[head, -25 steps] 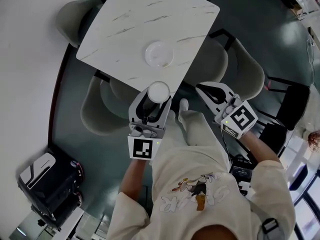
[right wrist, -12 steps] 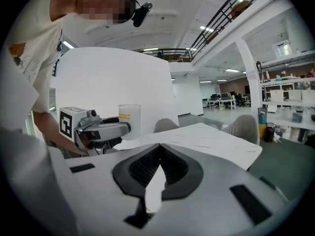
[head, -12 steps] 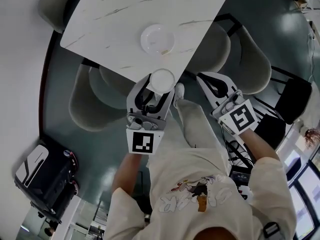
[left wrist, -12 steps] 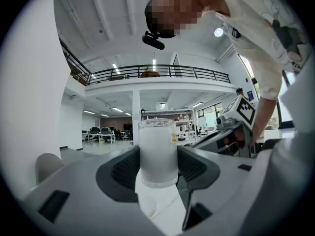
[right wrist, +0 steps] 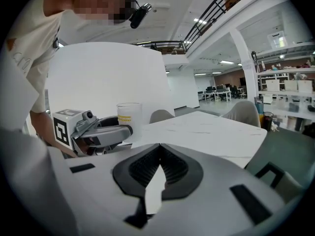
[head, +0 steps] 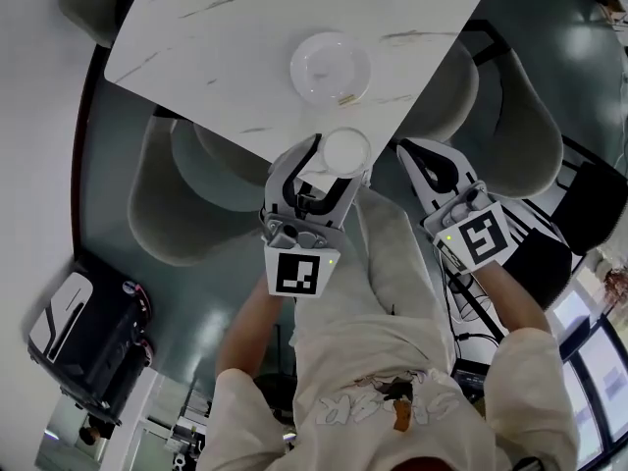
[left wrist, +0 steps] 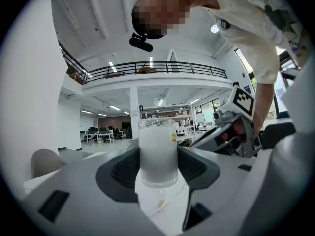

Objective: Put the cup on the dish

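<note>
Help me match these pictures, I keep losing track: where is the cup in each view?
Head view: cup near centre, in the left gripper, just below the dish.
Left gripper view: cup dead centre, between the jaws.
Right gripper view: cup left of centre, in the left gripper.
Shared landmark: the white marbled table.

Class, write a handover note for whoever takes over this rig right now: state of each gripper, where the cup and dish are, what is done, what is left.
Left gripper: shut on the cup, which it holds upright at the near edge of the table.
Right gripper: shut and empty, to the cup's right.
Dish: on the table, just beyond the cup, with no cup on it.
Done: the cup is gripped.
Left: carry the cup over the dish, set it down, open the jaws.
</note>
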`<control>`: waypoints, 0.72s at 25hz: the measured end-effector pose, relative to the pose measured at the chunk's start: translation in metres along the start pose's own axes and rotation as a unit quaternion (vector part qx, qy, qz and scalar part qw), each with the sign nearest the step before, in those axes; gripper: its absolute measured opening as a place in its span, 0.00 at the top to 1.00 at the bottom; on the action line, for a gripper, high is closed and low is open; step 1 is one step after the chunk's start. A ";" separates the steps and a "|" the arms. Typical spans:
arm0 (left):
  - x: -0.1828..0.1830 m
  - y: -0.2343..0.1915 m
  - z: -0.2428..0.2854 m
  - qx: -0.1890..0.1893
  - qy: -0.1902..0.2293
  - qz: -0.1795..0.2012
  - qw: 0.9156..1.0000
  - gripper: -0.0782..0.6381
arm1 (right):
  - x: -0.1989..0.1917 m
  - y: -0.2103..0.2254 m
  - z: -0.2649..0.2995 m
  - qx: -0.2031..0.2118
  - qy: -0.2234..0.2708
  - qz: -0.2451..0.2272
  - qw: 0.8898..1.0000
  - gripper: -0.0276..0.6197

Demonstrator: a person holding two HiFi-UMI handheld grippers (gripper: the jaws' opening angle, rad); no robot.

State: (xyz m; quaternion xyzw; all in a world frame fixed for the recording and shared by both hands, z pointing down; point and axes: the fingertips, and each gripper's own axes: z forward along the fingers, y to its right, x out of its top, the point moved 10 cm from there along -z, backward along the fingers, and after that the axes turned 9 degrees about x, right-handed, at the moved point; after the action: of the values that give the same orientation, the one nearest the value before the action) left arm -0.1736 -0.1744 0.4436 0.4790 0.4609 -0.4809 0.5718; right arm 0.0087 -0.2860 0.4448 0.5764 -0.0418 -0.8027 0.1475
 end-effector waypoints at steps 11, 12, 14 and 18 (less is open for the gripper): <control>-0.049 -0.015 0.024 -0.001 -0.011 -0.017 1.000 0.55 | -0.033 0.019 0.041 -0.022 0.001 0.015 1.000 0.95; -0.052 -0.016 0.026 0.001 -0.011 -0.018 1.000 0.55 | -0.035 0.019 0.045 -0.023 0.002 0.016 1.000 0.95; -0.056 -0.020 0.030 0.003 -0.011 -0.016 1.000 0.55 | -0.038 0.020 0.053 -0.022 0.003 0.018 1.000 0.95; -0.071 -0.024 0.037 0.004 -0.019 -0.009 1.000 0.55 | -0.048 0.022 0.069 -0.024 0.000 0.018 1.000 0.95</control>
State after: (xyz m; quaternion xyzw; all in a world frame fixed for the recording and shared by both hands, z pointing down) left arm -0.2033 -0.2053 0.5155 0.4682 0.4520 -0.4970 0.5740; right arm -0.0380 -0.3002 0.5165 0.5719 -0.0332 -0.8007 0.1753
